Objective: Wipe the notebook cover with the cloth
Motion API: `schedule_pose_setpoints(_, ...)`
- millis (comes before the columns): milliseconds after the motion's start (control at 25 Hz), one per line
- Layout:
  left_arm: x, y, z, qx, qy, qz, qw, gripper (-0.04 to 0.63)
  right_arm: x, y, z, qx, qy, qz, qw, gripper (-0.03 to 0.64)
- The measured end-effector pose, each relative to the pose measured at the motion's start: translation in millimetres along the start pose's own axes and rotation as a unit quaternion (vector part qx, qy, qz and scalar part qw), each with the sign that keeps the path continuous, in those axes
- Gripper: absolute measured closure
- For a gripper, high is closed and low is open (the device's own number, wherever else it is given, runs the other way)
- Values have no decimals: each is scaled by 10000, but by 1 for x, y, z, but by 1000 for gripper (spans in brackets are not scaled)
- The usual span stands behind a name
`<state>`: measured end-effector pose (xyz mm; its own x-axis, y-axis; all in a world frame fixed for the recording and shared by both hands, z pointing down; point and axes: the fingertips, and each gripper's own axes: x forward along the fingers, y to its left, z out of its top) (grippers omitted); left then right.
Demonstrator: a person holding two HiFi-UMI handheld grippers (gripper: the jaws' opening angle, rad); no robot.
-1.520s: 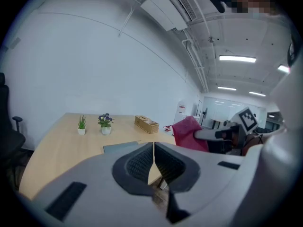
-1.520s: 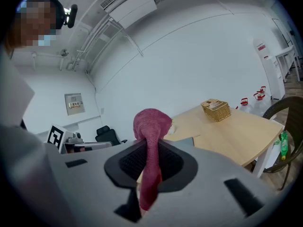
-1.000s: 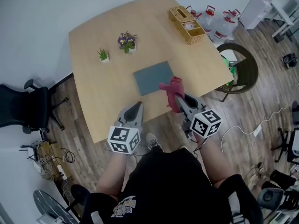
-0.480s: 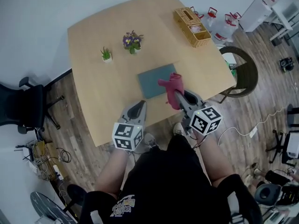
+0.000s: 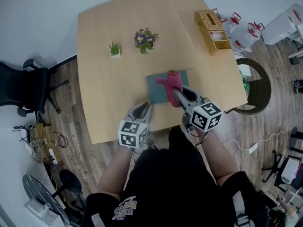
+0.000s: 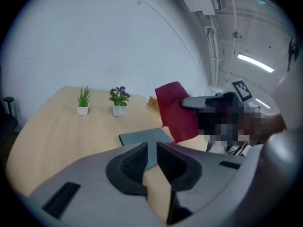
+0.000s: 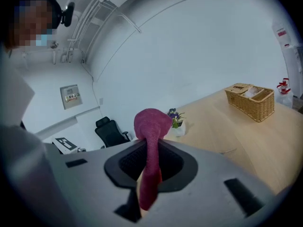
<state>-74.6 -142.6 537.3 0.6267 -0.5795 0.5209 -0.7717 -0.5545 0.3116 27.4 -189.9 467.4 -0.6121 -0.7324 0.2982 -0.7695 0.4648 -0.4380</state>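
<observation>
Two right fingers [image 7: 129, 163] on one cloth [image 7: 151, 126]

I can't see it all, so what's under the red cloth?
The grey notebook lies under the cloth, flat on the table. The cloth hides much of its cover, and whether they touch is unclear.

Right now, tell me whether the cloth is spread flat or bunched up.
Bunched up. The red cloth hangs crumpled from the right gripper, whose jaws pinch it, over the notebook.
</observation>
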Motion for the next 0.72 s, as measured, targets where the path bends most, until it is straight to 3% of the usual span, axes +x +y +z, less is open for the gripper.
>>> schedule_pose_setpoints(120,24,13,-9,-220,216,158,9994,502,25,-14,-2,-64,284,221,9993,560)
schedule_pose_setpoints(480,75,48,-37,-564,646,634,9943,479,90,-38,-14,-742,1080,785,9883,560)
schedule_pose_setpoints(720,89,60,-57,-762,873,702,9908,479,131,-43,-20,-1692,1507,1025,9686,560)
